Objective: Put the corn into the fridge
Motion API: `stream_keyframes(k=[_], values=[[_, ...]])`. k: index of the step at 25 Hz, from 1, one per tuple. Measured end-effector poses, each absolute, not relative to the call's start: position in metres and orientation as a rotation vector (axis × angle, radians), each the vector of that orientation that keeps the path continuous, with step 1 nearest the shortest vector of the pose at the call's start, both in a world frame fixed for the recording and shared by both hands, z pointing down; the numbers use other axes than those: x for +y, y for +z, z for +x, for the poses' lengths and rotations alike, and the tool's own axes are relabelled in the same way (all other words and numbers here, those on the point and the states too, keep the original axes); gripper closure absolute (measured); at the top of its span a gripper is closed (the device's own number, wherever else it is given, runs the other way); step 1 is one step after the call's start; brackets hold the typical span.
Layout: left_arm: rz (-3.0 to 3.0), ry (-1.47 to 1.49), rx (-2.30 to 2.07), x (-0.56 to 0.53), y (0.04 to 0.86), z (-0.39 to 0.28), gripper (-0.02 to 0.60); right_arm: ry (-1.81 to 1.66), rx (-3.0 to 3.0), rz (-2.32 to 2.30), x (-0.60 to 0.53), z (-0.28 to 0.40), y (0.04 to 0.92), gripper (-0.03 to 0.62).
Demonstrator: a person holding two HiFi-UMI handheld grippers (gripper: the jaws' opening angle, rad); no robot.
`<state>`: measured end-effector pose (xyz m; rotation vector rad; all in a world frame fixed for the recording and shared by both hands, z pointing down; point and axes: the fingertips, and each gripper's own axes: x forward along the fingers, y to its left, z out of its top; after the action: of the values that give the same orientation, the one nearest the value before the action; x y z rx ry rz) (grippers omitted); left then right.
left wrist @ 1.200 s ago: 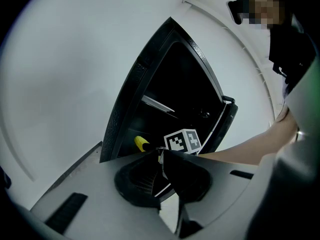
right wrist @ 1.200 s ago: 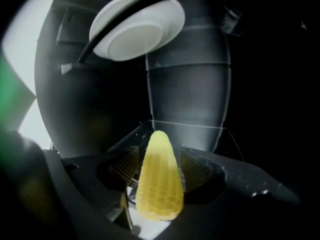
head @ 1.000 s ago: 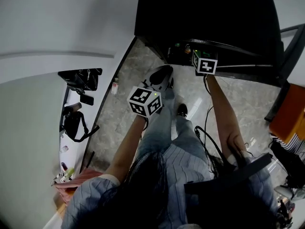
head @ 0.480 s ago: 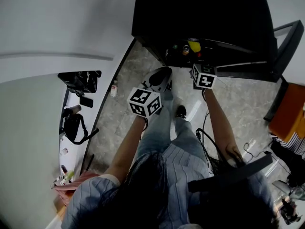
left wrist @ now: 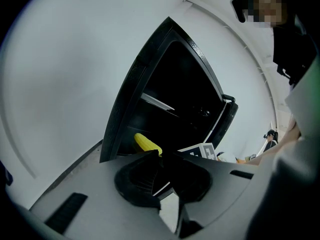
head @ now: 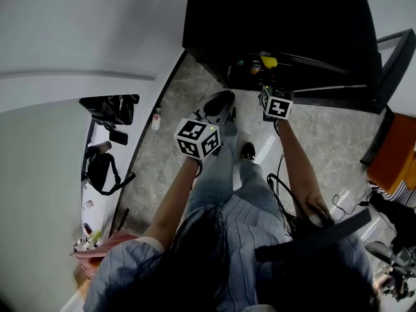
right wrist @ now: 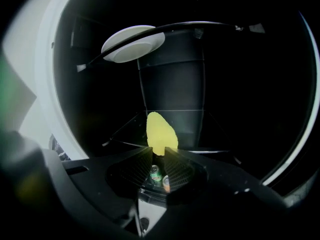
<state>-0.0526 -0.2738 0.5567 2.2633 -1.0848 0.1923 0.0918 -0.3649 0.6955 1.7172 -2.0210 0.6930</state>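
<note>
Right claw [right wrist: 159, 154] is standing narrow, its jaws having just been closing, and nothing is lying between the pads. Only two small cans [right wrist: 157, 176] are showing through the slit, lower down. Just beyond the tips the corn [right wrist: 161, 131] is lying inside the fridge [head: 279, 18], on what is looking like a glass shelf [right wrist: 195, 129]. It is near the front edge and about mid-width, with the pointed end toward the back wall. Whether the tips are touching its near end I cannot tell. A white plate [right wrist: 132, 43] is sitting on the shelf above. Left claw [left wrist: 159, 155] is hanging outside the fridge with jaws together, holding nothing. I am judging the cob as stiff, rather light, bumpy yet a little slippery, and ready to roll. If it is needing a move, gripping across the thick middle is seeming safest, not the tapering end.
</note>
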Motion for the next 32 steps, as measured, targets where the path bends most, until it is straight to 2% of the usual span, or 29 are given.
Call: stream_keyframes(k=[19,32], values=[[2.259,0.206,-1.081,-0.275,0.560,-0.056,0.541,0.658,-2.000,1.721,-0.397,0.101,0.688,0.510],[2.303,0.173,-1.108,-0.273,0.530,-0.044,0.541,0.716,-2.195,1.727,-0.362,0.097,0.627,0.519]])
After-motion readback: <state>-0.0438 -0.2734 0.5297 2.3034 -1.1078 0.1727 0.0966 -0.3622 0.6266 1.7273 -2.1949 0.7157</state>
